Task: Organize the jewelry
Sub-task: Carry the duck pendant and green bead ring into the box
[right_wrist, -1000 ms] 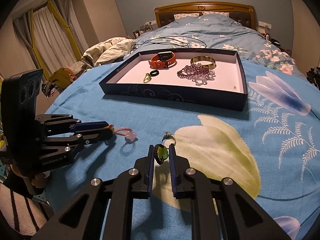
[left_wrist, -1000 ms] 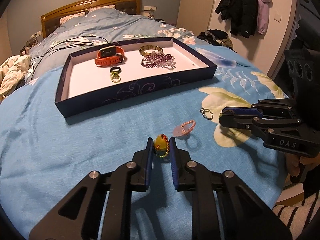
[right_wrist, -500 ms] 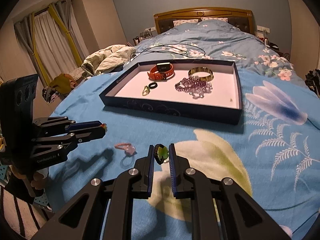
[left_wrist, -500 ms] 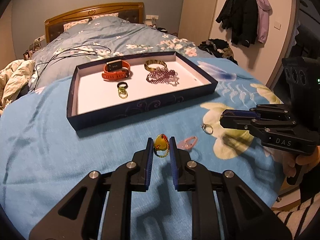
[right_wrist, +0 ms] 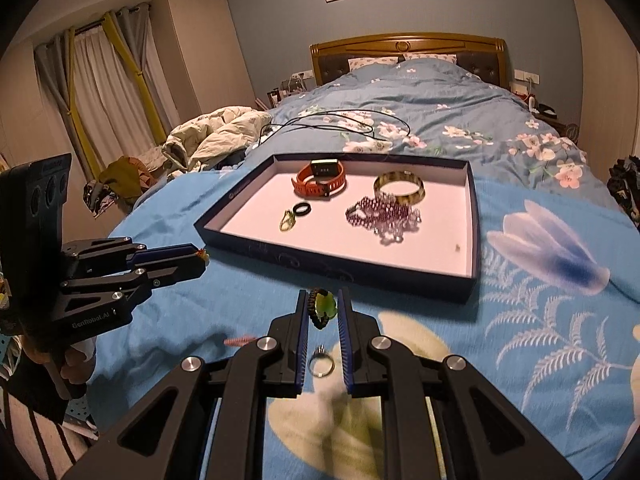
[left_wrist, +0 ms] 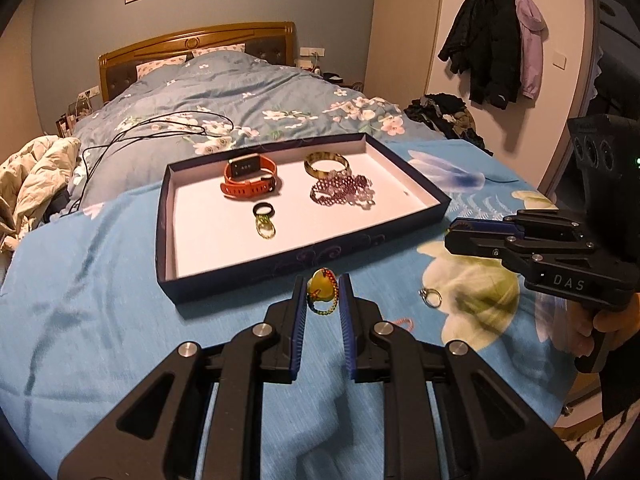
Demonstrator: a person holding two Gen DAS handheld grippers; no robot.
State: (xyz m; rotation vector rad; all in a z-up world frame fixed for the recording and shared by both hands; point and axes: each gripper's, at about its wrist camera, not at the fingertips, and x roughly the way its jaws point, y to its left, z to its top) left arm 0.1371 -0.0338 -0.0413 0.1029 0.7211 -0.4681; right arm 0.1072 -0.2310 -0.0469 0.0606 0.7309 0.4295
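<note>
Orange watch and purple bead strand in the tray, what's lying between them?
Nothing: bare tray floor separates the orange watch from the purple bead strand, clearest in the right wrist view.

On the bed ahead of me lies the tray [left_wrist: 360, 244]. In it, the watch [left_wrist: 249, 179] sits left of the bangle [left_wrist: 326, 164]; the bead strand [left_wrist: 342, 194] lies just before the bangle. Two rings [left_wrist: 264, 219] rest before the watch. A ring [left_wrist: 430, 297] lies on the blanket [left_wrist: 100, 300], right of my left gripper [left_wrist: 322, 296].
</note>
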